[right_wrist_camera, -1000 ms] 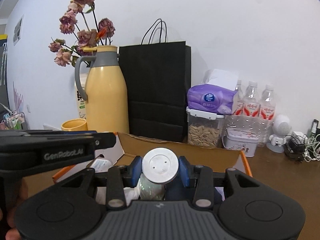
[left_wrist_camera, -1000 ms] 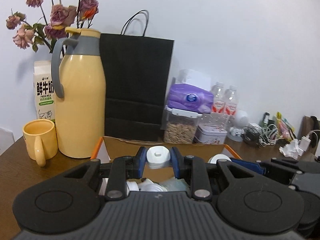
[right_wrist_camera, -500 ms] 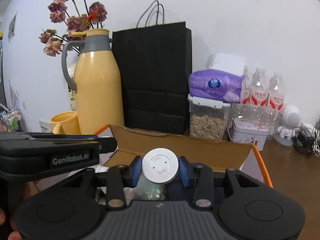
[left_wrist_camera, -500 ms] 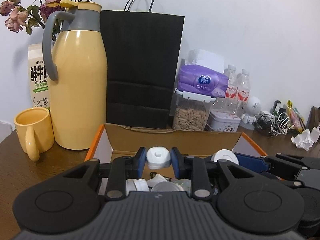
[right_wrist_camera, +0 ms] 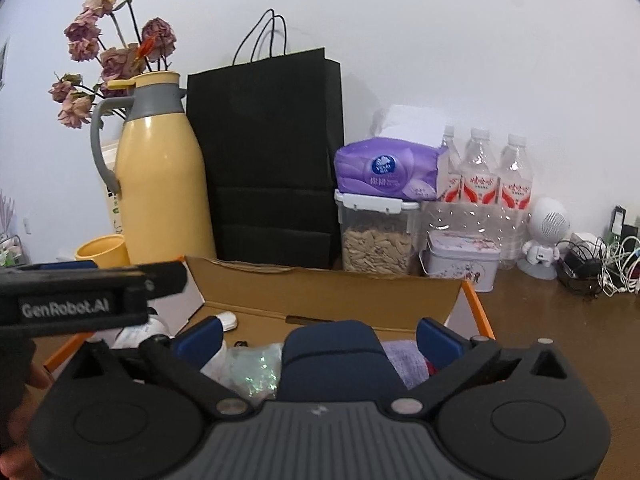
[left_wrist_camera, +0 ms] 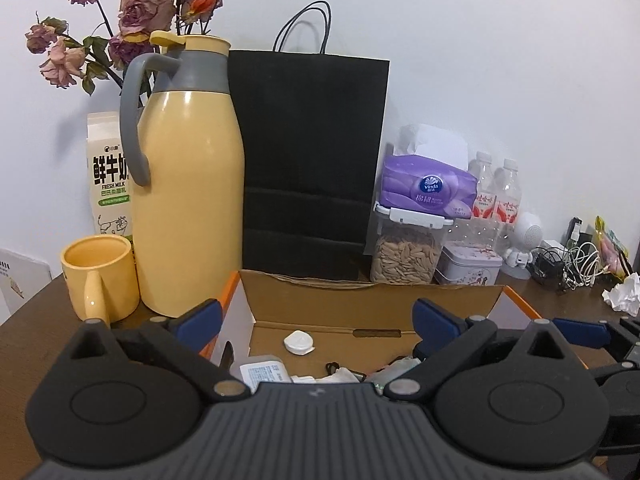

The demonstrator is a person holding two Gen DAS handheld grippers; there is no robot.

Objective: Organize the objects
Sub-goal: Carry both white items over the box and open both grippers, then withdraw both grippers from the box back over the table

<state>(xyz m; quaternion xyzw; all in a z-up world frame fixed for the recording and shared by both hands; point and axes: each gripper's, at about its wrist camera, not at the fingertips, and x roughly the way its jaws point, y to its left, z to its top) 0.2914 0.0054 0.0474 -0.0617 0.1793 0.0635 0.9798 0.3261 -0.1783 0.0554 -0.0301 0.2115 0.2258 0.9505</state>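
Along the far wall I see a glossy yellow thermos jug (left_wrist_camera: 188, 184) with a grey collar and handle, a matching mug (left_wrist_camera: 100, 276) just left of it, a milk carton (left_wrist_camera: 109, 172) behind, and dried roses (left_wrist_camera: 132, 8) above. To the right stands a matte black paper bag (left_wrist_camera: 312, 160) with cord handles, then a clear lidded container of seeds (left_wrist_camera: 406, 256) with a purple tissue pack (left_wrist_camera: 428, 192) on top, a small tin (left_wrist_camera: 468, 266), water bottles (right_wrist_camera: 484, 172), a white robot-shaped figure (right_wrist_camera: 548, 232) and a tangle of cables (right_wrist_camera: 600, 264). All of this sits on a dark wooden table (right_wrist_camera: 560, 320).

The cardboard box (left_wrist_camera: 360, 300), brown with orange edges, lies open just in front of the bag, its long side running left to right and its far flap upright. Inside, I make out a small white round cap (left_wrist_camera: 298, 342) on the floor near the far wall, a white adapter-like block (left_wrist_camera: 264, 372) nearer, a dark blue rounded item (right_wrist_camera: 332, 356), a crinkly clear wrapper (right_wrist_camera: 256, 368) and something purple and fuzzy (right_wrist_camera: 404, 360).

My left gripper (left_wrist_camera: 316, 320) hangs over the near left part of the box, its jaws having just swung wide apart, nothing between them. My right gripper (right_wrist_camera: 320, 336) is likewise spread after just opening, over the blue item without pressing it. The left gripper's black body crosses the right view's left side.
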